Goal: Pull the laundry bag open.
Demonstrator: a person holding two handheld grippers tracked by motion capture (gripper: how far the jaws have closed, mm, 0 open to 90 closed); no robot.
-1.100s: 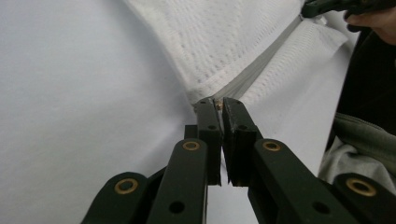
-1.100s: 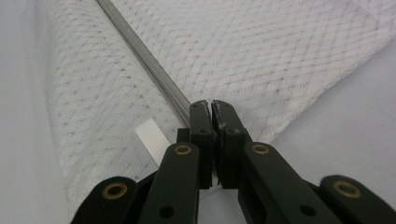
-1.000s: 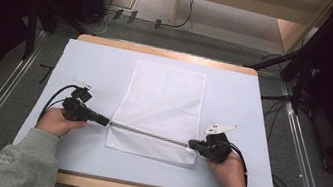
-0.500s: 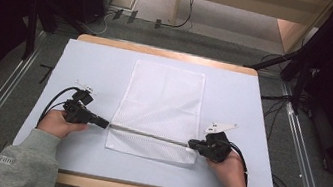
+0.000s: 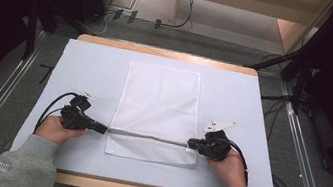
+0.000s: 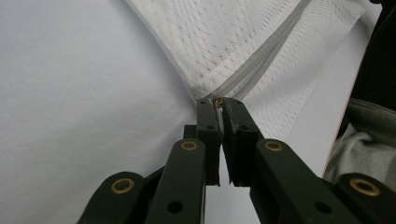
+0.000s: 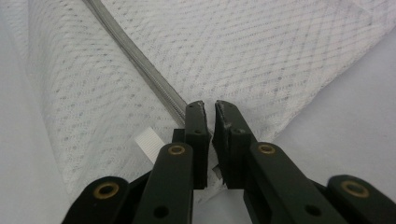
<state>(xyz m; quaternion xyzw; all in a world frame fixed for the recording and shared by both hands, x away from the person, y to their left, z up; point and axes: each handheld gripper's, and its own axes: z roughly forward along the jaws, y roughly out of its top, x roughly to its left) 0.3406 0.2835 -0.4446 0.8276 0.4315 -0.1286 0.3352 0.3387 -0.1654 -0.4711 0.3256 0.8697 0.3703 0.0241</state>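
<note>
One white mesh laundry bag (image 5: 158, 112) lay flat at the middle of the table (image 5: 252, 112), its zipper (image 5: 147, 137) running from nine to three o'clock near the bag's six o'clock edge. The left gripper (image 5: 104, 128) pinched the zipper's nine o'clock end, its jaws just easing apart. The right gripper (image 5: 190, 143), at the three o'clock end, had its jaws slightly parted, nothing gripped.

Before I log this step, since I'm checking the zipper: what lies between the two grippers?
In the high view, the grey zipper of the white mesh bag runs straight from the left gripper to the right gripper.
</note>
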